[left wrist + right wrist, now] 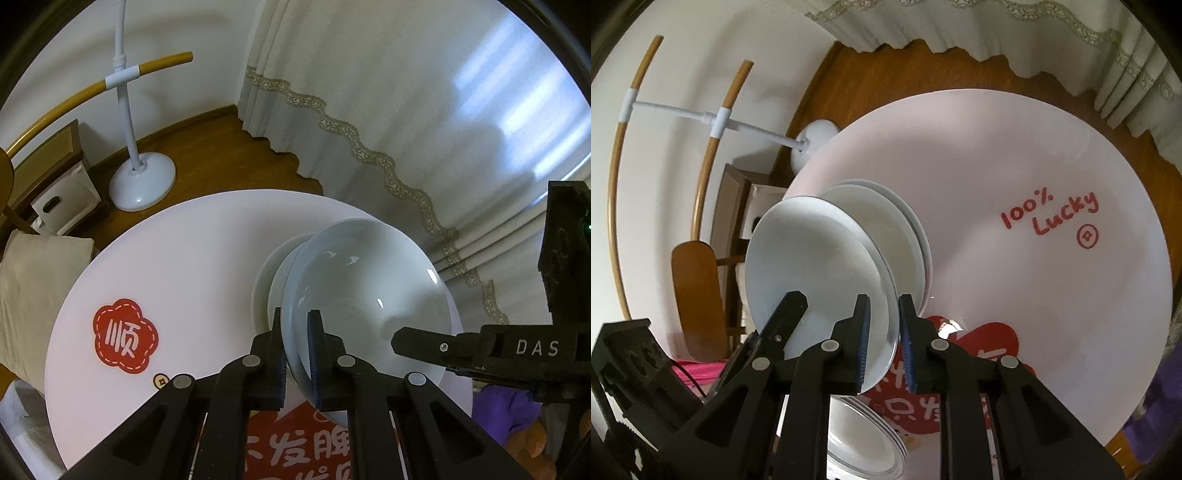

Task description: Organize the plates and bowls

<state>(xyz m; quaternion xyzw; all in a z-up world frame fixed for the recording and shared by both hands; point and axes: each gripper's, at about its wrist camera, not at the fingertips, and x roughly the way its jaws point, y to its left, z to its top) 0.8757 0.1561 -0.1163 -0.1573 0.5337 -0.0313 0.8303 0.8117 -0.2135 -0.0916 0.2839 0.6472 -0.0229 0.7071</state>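
Observation:
My left gripper (297, 354) is shut on the near rim of a pale bowl (369, 291), held over a stack of white dishes (273, 273) on the round white table (184, 258). My right gripper (882, 343) straddles the rim of the same bowl (820, 269), with a gap at the right pad; it also shows in the left wrist view (399, 341), inside the bowl. In the right wrist view the bowl sits against the stacked dishes (908, 236). A second stack of plates (864, 435) lies below the right gripper.
The table carries red prints (125, 341) and red writing (1052, 214). Beyond it stand a white floor stand (142, 181), a wooden chair (698, 302), a white box (62, 201), a long curtain (406, 110) and wood floor.

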